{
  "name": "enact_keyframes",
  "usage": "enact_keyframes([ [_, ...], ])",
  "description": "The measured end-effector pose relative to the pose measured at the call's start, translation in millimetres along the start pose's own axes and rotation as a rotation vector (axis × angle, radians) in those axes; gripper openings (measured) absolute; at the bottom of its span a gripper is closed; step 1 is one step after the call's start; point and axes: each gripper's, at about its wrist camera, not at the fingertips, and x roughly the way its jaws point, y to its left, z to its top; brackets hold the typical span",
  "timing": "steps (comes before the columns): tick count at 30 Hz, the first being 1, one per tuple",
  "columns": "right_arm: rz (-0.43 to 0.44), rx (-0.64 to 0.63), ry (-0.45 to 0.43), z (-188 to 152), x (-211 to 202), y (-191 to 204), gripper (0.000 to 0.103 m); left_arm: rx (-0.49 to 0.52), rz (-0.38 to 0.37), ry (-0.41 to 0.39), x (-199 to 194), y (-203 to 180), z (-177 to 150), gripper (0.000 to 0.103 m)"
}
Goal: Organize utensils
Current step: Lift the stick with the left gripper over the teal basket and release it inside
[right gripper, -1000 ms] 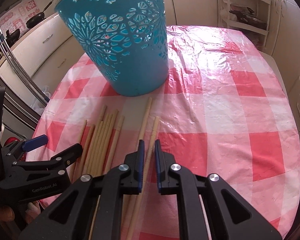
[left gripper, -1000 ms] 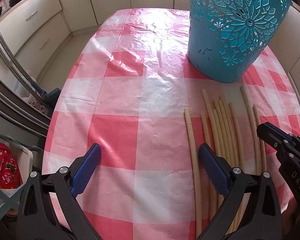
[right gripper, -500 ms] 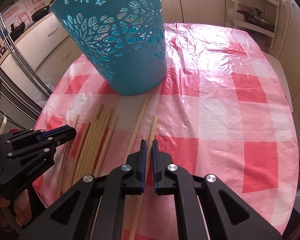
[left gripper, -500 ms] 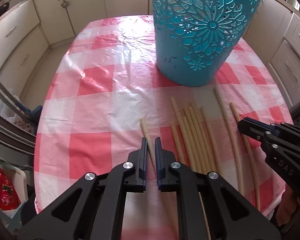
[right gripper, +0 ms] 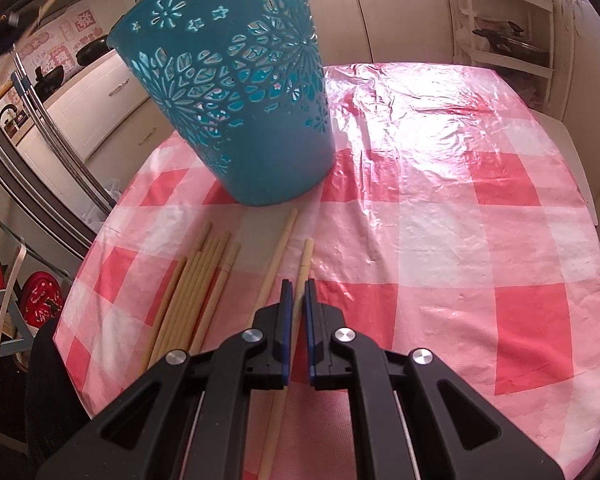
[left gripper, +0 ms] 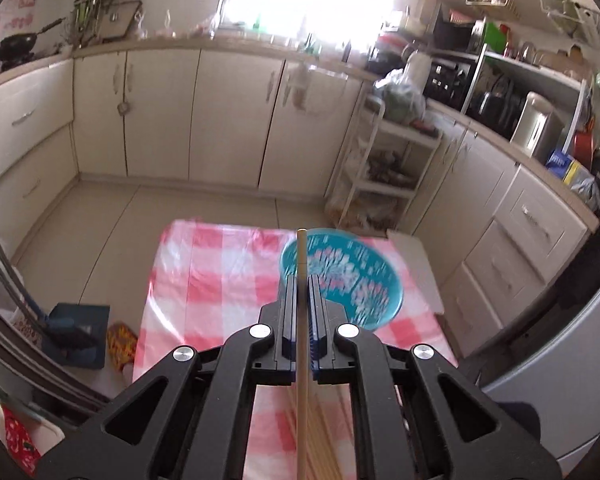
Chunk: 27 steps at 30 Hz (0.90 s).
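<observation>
Left tongs (left gripper: 301,280) pinch a raised chopstick (left gripper: 302,344); right tongs (right gripper: 295,286) pinch another (right gripper: 305,260).

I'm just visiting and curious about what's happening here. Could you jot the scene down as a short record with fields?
setting: kitchen table with a red-and-white checked cloth
container: teal cut-out basket, upright on the cloth
loose items: a bunch of chopsticks lying in front of the basket
left tool: shut on one chopstick, held up above the table
right tool: shut on another chopstick that lies on the cloth
basket contents: cannot tell
</observation>
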Motion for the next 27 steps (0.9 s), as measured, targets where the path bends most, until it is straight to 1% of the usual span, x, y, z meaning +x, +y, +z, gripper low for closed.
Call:
enact_keyframes([
  [2, 0.006, 0.007, -0.005, 0.6, -0.5, -1.2, 0.006, -0.003, -0.001, -0.082, -1.8, -9.4, 24.9, 0.005],
  [4, 0.014, 0.013, -0.006, 0.5, -0.5, -3.3, 0.006, -0.012, 0.011, -0.146, 1.3, -20.7, 43.4, 0.005],
  [6, 0.026, 0.026, -0.008, 1.8, -1.0, -3.9, 0.006, -0.042, 0.030, -0.195, 14.8, -26.9, 59.2, 0.005],
  [8, 0.037, 0.035, -0.009, 2.2, -1.3, -5.5, 0.006, -0.058, 0.056, -0.235, 27.4, -33.8, 71.6, 0.005],
  [11, 0.050, 0.044, -0.008, 2.6, -1.9, -8.5, 0.006, -0.046, 0.101, -0.282, 54.5, -47.4, 72.0, 0.005],
  [14, 0.064, 0.055, -0.007, 3.2, -1.8, -10.6, 0.006, -0.040, 0.142, -0.288, 84.0, -51.6, 64.0, 0.005],
  [19, 0.083, 0.072, -0.005, 3.9, -1.5, -14.1, 0.006, -0.040, 0.193, -0.235, 121.8, -47.6, 46.0, 0.005],
  [24, 0.086, 0.074, -0.006, 3.9, -1.7, -14.8, 0.006, -0.014, 0.239, -0.171, 139.2, -42.3, 20.5, 0.005],
  [26, 0.084, 0.072, -0.006, 3.5, -1.9, -14.9, 0.006, -0.005, 0.250, -0.143, 140.7, -39.2, 11.5, 0.007],
  [27, 0.083, 0.071, -0.006, 3.6, -2.0, -14.8, 0.007, -0.002, 0.254, -0.133, 140.4, -37.5, 8.2, 0.009],
])
